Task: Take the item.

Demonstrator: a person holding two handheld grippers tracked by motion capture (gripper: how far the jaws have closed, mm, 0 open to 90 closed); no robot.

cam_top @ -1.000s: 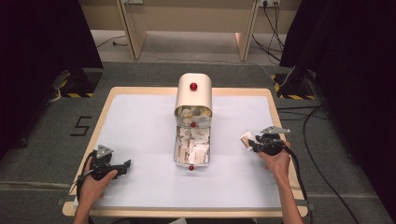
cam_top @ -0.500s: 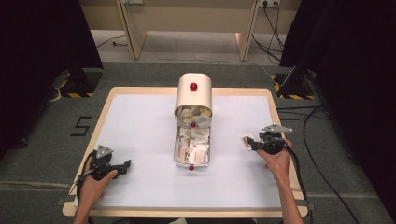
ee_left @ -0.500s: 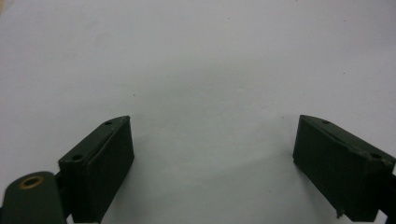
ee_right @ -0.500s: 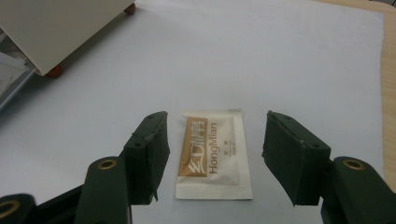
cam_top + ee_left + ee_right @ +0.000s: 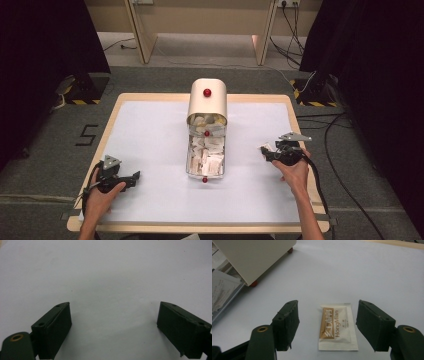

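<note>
Right gripper (image 5: 325,327) fingers have just been opening, now spread; sachet (image 5: 337,326) lies flat on the worktop (image 5: 150,135) between them, untouched. Looks like one sachet out; the drawer (image 5: 206,159) of the cream box (image 5: 207,100) remains full. Left gripper (image 5: 112,325) spread, empty. White mat, grey carpet, dark curtains.
</note>
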